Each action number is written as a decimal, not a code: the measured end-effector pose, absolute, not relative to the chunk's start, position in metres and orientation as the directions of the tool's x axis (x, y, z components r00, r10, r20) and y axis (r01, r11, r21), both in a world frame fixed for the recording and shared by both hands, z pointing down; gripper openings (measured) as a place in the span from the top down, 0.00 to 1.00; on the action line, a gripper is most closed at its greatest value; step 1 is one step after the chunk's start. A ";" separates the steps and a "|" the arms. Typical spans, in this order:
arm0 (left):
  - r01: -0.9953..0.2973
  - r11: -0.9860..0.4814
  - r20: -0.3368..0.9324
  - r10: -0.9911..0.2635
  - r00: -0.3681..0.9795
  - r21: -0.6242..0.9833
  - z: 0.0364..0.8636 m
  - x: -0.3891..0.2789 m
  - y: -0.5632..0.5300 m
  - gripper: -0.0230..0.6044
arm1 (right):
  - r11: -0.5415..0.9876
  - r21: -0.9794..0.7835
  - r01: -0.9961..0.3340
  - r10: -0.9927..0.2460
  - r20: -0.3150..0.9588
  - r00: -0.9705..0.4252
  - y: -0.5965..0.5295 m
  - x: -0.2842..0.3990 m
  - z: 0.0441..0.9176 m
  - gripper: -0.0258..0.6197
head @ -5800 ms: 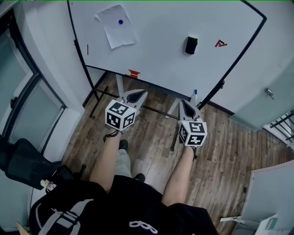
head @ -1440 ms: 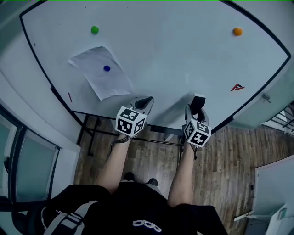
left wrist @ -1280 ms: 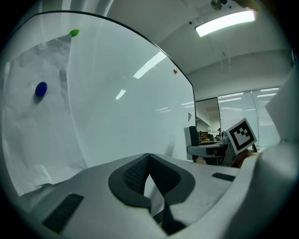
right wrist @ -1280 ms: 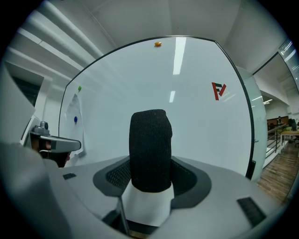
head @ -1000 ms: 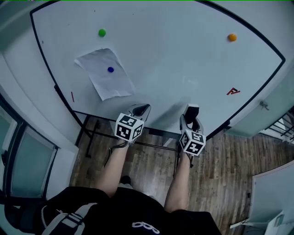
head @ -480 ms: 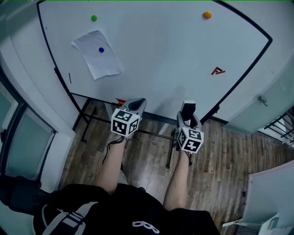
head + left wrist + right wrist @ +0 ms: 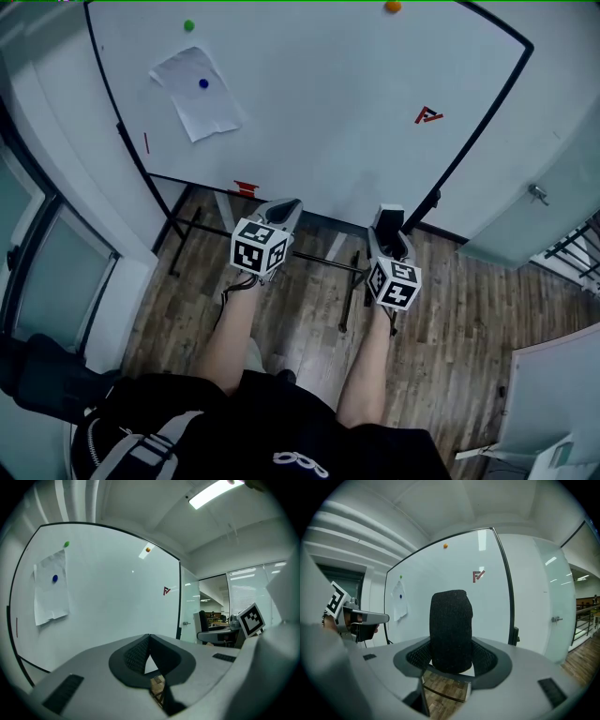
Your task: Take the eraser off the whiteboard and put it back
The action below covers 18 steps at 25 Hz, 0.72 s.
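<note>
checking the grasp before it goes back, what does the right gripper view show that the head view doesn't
Only the right gripper view shows the eraser with its dark felt face, upright and pinched in the right gripper, plus the ceiling. Only the head view shows the person's forearms and the red piece at the board's bottom edge. Both show the whiteboard, the paper sheet, the orange magnet and the left gripper.

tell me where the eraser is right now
The eraser is off the whiteboard, gripped in the right claw, just in front of its lower edge.
</note>
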<state>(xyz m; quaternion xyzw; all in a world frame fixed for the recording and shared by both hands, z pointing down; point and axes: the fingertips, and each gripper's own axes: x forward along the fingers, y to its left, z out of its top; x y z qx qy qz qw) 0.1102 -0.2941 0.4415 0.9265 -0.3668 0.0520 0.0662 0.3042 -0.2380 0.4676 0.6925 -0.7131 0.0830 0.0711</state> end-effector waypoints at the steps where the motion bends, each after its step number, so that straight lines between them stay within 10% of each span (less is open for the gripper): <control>1: -0.685 -0.724 0.147 -0.671 0.727 0.083 0.443 0.113 -0.290 0.93 | 0.029 -0.020 -0.999 -0.975 0.218 -0.033 -0.234 0.306 0.469 0.56; 18: -0.669 -0.740 0.179 -0.650 0.738 0.073 0.458 0.128 -0.251 0.93 | 0.056 -0.045 -0.997 -0.964 0.256 -0.066 -0.201 0.305 0.492 0.56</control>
